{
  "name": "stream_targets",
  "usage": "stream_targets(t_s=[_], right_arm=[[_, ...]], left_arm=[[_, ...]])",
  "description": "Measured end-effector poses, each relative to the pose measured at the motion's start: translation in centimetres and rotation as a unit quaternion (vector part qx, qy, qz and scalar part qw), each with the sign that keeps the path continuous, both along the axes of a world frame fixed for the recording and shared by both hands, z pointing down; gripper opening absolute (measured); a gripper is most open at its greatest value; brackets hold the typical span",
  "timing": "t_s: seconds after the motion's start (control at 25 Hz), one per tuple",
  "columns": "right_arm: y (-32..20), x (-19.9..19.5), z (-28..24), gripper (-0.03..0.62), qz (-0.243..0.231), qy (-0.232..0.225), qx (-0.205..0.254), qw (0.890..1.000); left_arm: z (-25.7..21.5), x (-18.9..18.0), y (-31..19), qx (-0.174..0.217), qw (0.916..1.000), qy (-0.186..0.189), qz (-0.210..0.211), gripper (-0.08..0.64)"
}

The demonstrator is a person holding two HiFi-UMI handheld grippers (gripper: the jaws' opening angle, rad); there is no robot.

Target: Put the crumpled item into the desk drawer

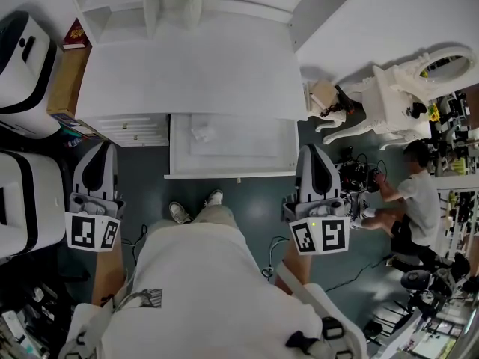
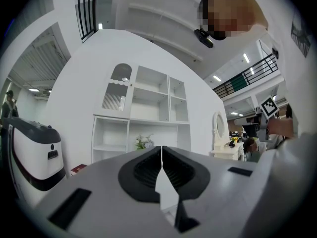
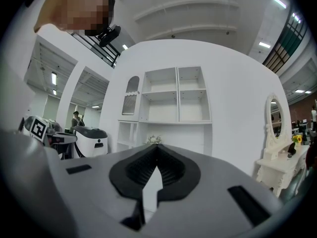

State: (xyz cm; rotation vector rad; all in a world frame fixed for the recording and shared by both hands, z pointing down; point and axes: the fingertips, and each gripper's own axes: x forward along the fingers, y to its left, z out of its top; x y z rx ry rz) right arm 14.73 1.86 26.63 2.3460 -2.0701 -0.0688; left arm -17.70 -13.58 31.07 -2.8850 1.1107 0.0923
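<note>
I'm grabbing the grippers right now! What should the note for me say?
The left gripper is shut and empty, held level in front of the desk, near the left end of the drawer.
The right gripper is shut and empty, near the drawer's right end.
The crumpled item, white, lies inside the open drawer, towards its back left.
Done: the item looks to be in the drawer, and neither gripper holds it.
Left: probably nothing for the item. The drawer stands open, so pushing it shut may come next.
</note>
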Motion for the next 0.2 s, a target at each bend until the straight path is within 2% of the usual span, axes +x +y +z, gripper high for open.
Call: stream_targets(t_s=[0.2], right_arm=[[-0.78,-0.21,0.02,0.009,-0.001,0.003,-0.002,1.0]], left_arm=[[0.3,-0.17,-0.48,-0.004,1.0,-0.001,0.0,0.02]])
